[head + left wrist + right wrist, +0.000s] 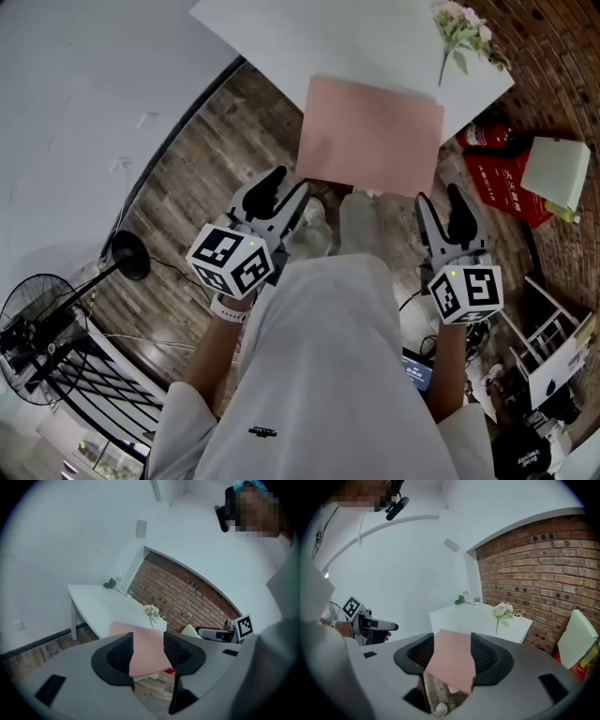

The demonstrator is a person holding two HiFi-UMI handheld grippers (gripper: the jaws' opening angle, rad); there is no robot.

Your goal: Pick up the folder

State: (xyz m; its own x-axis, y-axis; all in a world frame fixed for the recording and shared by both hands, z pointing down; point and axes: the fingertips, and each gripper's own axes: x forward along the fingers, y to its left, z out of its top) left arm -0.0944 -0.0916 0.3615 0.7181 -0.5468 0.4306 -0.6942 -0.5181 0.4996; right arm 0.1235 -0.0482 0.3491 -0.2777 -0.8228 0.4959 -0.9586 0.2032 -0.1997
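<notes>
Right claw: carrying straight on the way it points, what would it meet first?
Probably the pink folder, whose near edge overhangs the white table, framed between the open jaws; depth is unclear.

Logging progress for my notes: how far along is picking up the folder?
Done: nothing lifted; the pink folder lies on the white table, overhanging its near edge. In hand: left tongs and right tongs, open and empty, short of it. Left: grip, lift.
</notes>
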